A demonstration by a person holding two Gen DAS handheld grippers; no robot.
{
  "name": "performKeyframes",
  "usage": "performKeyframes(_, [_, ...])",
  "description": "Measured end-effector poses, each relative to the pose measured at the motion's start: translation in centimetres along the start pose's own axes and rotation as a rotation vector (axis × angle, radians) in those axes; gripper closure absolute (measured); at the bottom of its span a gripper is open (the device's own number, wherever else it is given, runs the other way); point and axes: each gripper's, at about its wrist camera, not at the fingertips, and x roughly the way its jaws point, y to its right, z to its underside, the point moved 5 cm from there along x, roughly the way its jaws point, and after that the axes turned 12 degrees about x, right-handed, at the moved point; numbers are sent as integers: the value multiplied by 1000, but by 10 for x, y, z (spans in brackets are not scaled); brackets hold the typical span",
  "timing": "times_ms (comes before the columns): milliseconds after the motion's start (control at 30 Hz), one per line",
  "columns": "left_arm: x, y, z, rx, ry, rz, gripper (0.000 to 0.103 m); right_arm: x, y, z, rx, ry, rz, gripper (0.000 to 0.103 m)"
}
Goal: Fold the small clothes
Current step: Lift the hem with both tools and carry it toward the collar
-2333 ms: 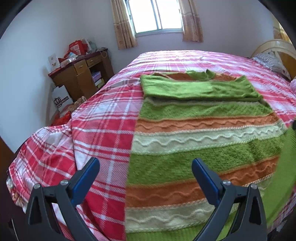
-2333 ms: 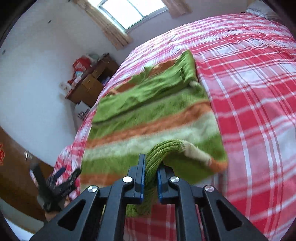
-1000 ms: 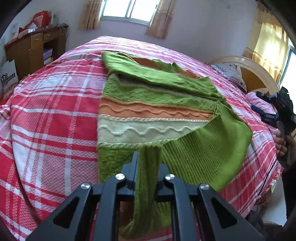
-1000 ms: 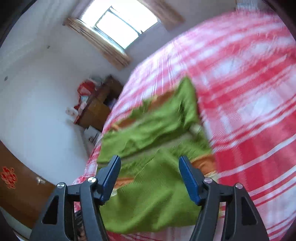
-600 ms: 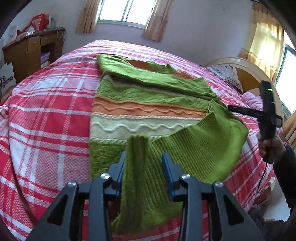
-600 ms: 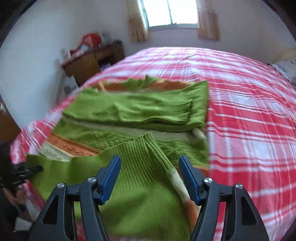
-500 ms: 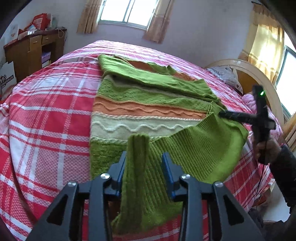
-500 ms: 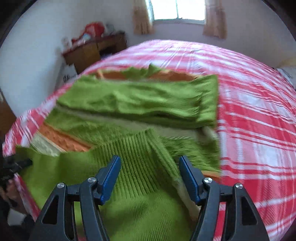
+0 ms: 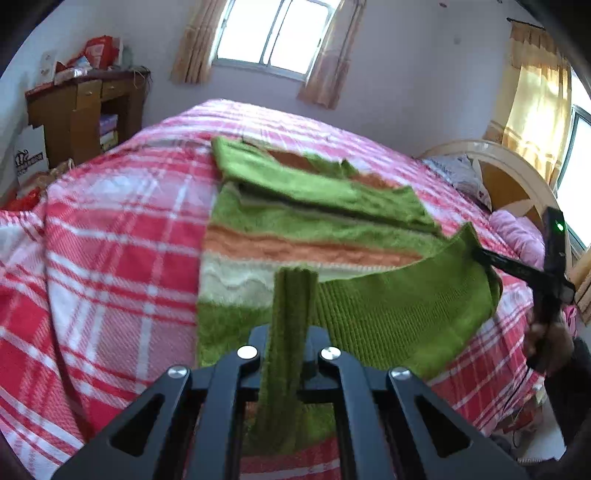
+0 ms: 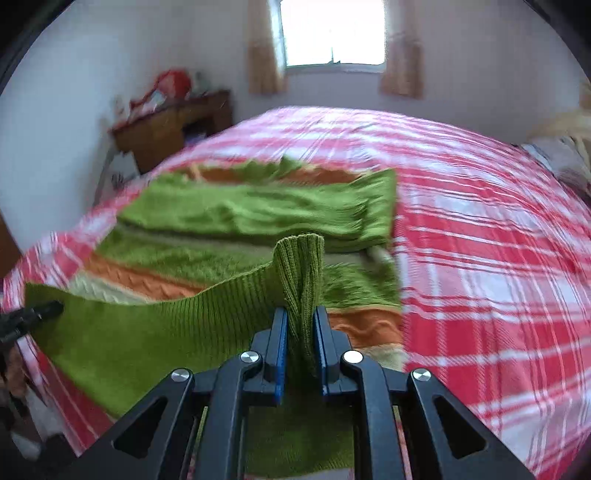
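A green, orange and cream striped knit sweater [image 9: 295,236] lies on the bed, its sleeves folded across the chest [image 10: 258,214]. My left gripper [image 9: 289,343] is shut on the left corner of the green ribbed hem [image 9: 399,314]. My right gripper [image 10: 300,332] is shut on the hem's right corner [image 10: 301,266]. The hem is lifted off the bed and stretched between both grippers. The right gripper also shows in the left wrist view [image 9: 480,253], and the left gripper shows in the right wrist view [image 10: 55,308].
The bed has a red, pink and white plaid cover [image 9: 110,258]. A wooden desk with clutter [image 9: 81,107] stands at the far left wall. A headboard and pillows [image 9: 498,177] are at the right. A window [image 10: 332,33] is behind.
Both grippers closed on the hem corners; the right was open half a second ago and the left was loosely open. The hem has risen off the sweater body.
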Motion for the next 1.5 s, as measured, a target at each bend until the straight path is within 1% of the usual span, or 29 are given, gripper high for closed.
performKeyframes(67, [-1, 1, -11, -2, 19, -15, 98, -13, -1, -5, 19, 37, 1, 90])
performKeyframes(233, [8, 0, -39, 5, 21, -65, 98, -23, -6, -21, 22, 96, 32, 90])
performKeyframes(300, [13, -5, -51, -1, 22, -86, 98, -22, -6, -28, 30, 108, 41, 90])
performKeyframes(367, [20, -11, -63, -21, 19, -91, 98, -19, -5, -34, 42, 117, 55, 90])
performKeyframes(533, [37, -15, -83, -38, 24, -112, 98, -8, 2, -50, 87, 126, 68, 90])
performKeyframes(633, [49, -18, -91, -52, 11, -119, 98, 0, 4, -59, 87, 130, 77, 90])
performKeyframes(767, [68, -30, -103, -97, 2, -119, 98, 15, 4, -72, 80, 122, 87, 90])
performKeyframes(867, [79, -37, -114, -113, -2, -126, 98, 25, 6, -83, 79, 123, 91, 90])
performKeyframes(1133, [107, -52, -143, -125, -1, -162, 98, 55, 7, -111, 56, 126, 113, 90])
performKeyframes(1367, [138, -64, -180, -111, -10, -187, 98, 93, 11, -143, 67, 107, 116, 90])
performKeyframes(1500, [161, -75, -204, -123, -4, -201, 98, 121, 14, -165, 76, 99, 128, 90])
